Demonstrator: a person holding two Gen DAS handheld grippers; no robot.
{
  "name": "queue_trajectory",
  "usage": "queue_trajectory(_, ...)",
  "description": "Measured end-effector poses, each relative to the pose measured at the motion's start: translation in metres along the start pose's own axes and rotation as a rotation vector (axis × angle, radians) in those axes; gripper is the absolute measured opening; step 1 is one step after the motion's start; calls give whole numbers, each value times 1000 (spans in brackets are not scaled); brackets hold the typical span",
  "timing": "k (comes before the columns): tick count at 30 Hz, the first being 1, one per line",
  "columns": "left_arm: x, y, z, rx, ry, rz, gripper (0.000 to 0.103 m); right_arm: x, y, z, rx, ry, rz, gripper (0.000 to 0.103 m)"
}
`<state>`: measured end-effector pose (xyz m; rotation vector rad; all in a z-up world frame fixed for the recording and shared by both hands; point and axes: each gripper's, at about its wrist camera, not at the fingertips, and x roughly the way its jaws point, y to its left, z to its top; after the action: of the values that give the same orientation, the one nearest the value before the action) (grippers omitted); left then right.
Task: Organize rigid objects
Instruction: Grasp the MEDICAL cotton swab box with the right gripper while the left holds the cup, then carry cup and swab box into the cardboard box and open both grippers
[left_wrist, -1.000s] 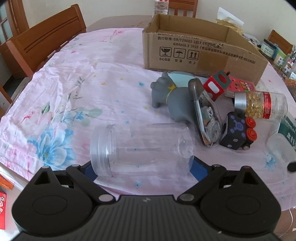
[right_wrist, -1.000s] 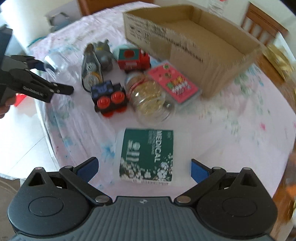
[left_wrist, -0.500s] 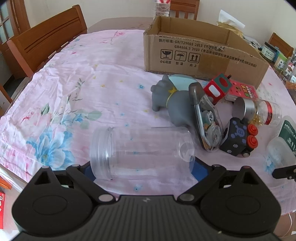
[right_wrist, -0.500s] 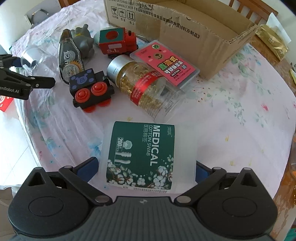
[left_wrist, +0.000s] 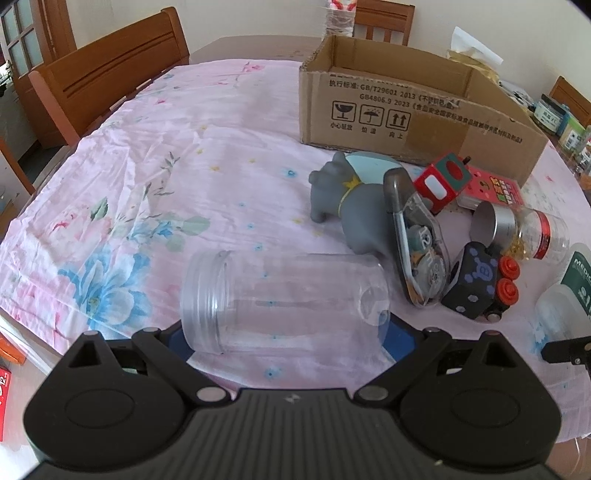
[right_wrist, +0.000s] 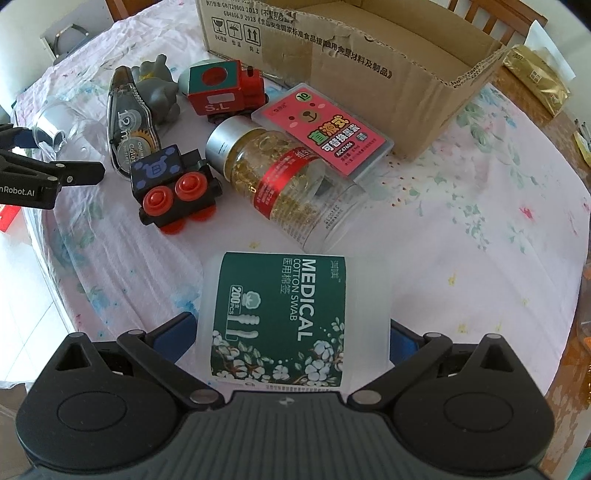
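A clear plastic jar (left_wrist: 284, 299) lies on its side between the fingers of my left gripper (left_wrist: 284, 332), which stands wide around it; contact is hard to tell. A green-labelled medical cotton swab box (right_wrist: 291, 317) lies between the fingers of my right gripper (right_wrist: 291, 336), whose blue pads sit close to its sides. An open cardboard box (left_wrist: 413, 107) stands at the back, also in the right wrist view (right_wrist: 369, 55). In front of it lie a grey toy animal (left_wrist: 354, 206), a correction tape (left_wrist: 413, 243), a red toy train (right_wrist: 225, 88), a black toy car (right_wrist: 173, 188), a capsule bottle (right_wrist: 280, 181) and a pink case (right_wrist: 325, 129).
A pink floral cloth (left_wrist: 147, 177) covers the table. Wooden chairs (left_wrist: 110, 81) stand at the left and far side. Small jars and packets (left_wrist: 561, 122) crowd the far right edge. A gold packet (right_wrist: 535, 77) lies beside the box. The table's near edge is just below both grippers.
My right gripper has moved forward around the cotton swab box, which now fills the space between its fingers. The left gripper has stayed around the clear jar, rising slightly.
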<state>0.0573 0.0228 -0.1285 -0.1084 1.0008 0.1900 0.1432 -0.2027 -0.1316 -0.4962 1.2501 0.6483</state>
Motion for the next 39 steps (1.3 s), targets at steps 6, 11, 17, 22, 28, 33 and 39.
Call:
queue_trajectory(6, -5, 0, 4, -11, -32, 38, 97, 0, 0, 0, 0, 4, -1, 103)
queue_trajectory(11, -8, 0, 7, -19, -40, 44, 97, 0, 1, -1, 0, 0, -1, 103)
queue_trajectory(17, -6, 0, 6, -13, -34, 53, 97, 0, 3, 9, -12, 51, -33, 103)
queue_trajectory(22, -7, 0, 7, -10, -24, 58, 97, -5, 10, 12, -43, 58, -94, 103)
queue_trajectory(28, -9, -3, 10, 1, -8, 69, 97, -15, 13, 19, -16, 40, -98, 103)
queue_trajectory(33, -12, -2, 13, -13, 2, 69, 97, -17, 18, 23, -3, 49, -106, 92)
queue_trajectory(39, -17, 0, 16, -22, 11, 65, 97, -17, 19, 20, 6, 49, -117, 87)
